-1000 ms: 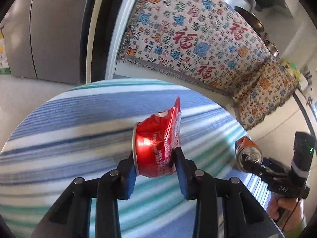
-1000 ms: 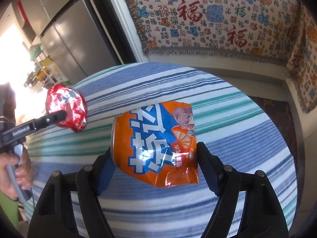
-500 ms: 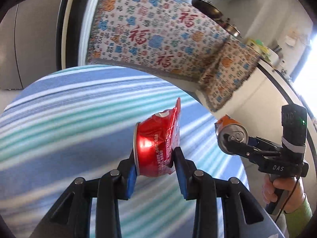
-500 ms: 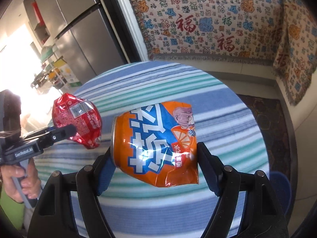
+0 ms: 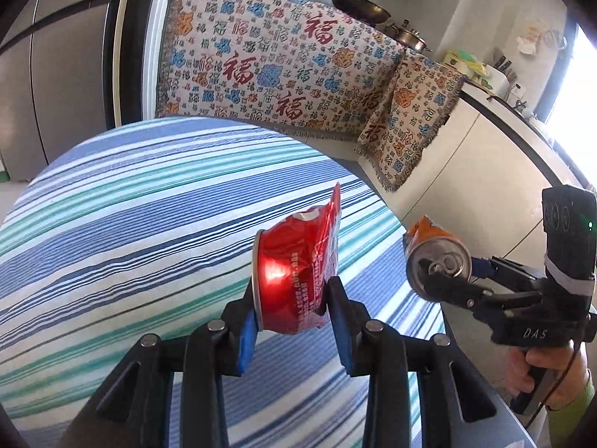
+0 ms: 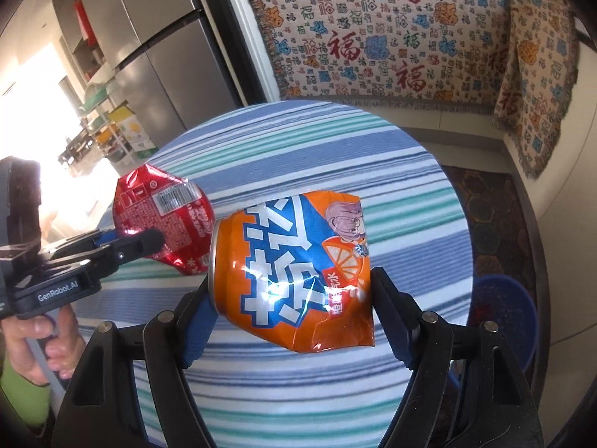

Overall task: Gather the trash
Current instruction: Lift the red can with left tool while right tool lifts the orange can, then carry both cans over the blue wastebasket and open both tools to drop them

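Two crushed cans are held clear above the round worktop [image 6: 429, 171] with its striped cloth, one in each tool. The left gripper [image 5: 293, 311] has its jaws clenched on the red can [image 5: 294, 272], the rim end facing left and the torn end right, so its long axis runs across the jaws. The right gripper [image 6: 293, 319] grips the orange can [image 6: 294, 268] the same way, lying sideways between the blue pads. Beyond the worktop's right edge, down on the floor, stands a blue bin [image 6: 511, 317], partly hidden. Judging by that, the right hand is nearer the bin and should likely drop first, with the left following across the worktop.
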